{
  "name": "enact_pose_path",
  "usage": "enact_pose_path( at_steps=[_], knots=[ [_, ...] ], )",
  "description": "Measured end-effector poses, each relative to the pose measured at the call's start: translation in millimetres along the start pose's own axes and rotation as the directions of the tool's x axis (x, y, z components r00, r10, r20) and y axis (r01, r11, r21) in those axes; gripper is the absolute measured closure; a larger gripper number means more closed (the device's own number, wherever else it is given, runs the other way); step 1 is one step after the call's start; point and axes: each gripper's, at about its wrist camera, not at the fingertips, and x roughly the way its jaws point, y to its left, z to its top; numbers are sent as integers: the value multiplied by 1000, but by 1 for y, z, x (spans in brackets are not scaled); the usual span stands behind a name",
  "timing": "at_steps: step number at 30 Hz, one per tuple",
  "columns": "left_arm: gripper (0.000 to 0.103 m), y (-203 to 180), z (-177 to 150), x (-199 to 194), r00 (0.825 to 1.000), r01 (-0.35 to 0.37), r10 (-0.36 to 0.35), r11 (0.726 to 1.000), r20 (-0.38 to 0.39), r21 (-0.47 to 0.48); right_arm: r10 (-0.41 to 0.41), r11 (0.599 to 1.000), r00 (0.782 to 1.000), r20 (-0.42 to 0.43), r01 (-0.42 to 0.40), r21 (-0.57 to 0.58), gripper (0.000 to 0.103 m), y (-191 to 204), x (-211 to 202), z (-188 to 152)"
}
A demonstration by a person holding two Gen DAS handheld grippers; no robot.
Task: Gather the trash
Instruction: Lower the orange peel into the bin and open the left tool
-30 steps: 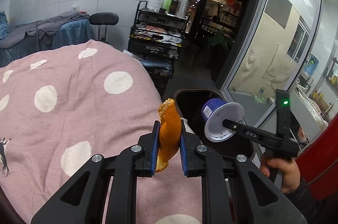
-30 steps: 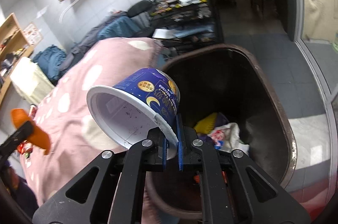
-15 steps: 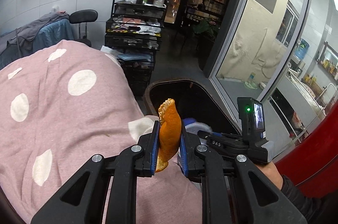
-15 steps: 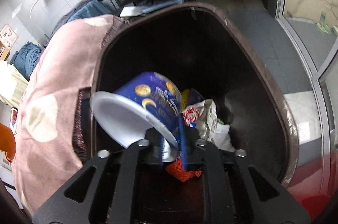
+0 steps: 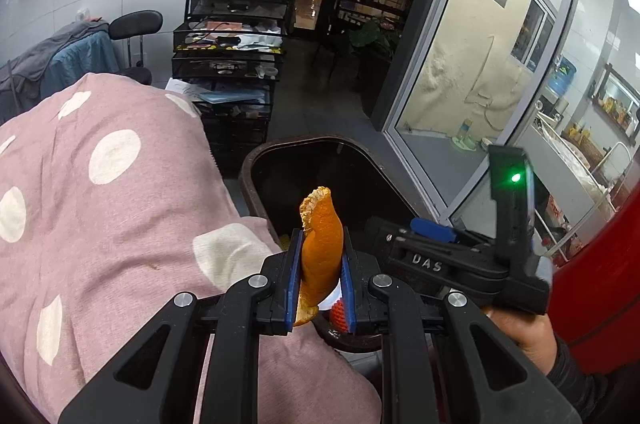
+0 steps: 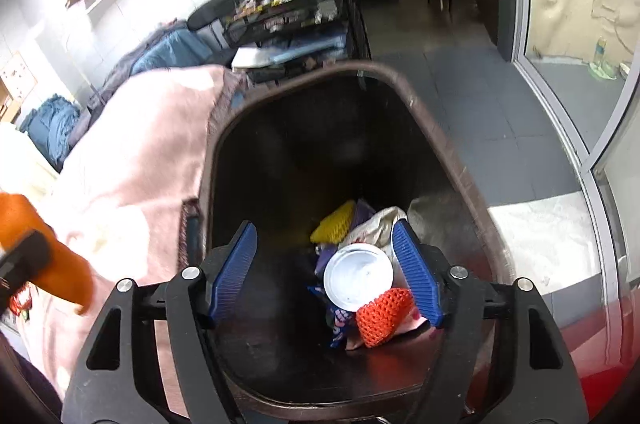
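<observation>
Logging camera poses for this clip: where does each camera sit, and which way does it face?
Left wrist: on the left gripper, facing forward over the trash bin; its fingers pinch an orange peel; right hand shows.
Right wrist: on the right gripper, facing down into the bin at a dropped cup; fingers spread.
Shared: bin, peel, polka-dot blanket.

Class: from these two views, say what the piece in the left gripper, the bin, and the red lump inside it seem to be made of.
Orange peel: fruit rind, matte, with a pale torn edge. Bin: probably hard plastic, dark brown, with a slight sheen on the rim. Red lump: likely foam fruit netting, with an open mesh weave.
</observation>
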Motion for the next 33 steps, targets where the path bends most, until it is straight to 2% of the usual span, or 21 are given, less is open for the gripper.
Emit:
enact_pose_path(
  at_steps=[7, 13, 28, 31, 33],
  knots=[
    [85, -11, 4, 15, 999, 19, -18, 999, -35, 25, -44, 999, 991, 125, 42, 19, 28, 0, -33, 13],
    [85, -24, 5, 31, 997, 22, -18, 998, -73, 59, -54, 998, 979, 196, 47, 42, 24, -7, -54, 24],
    [83, -37, 5, 72, 986, 17, -4, 997, -168, 80, -71, 996, 970, 232, 57, 70, 22, -18, -66, 33],
    [74, -37, 2, 71, 985, 10, 5, 996, -173, 86, -72, 996, 970, 231, 58, 70, 22, -19, -66, 32],
    [49, -39, 0, 70, 987, -9, 25, 995, -160, 99, -70, 996, 971, 230, 56, 70, 22, -19, -67, 32]
  ],
)
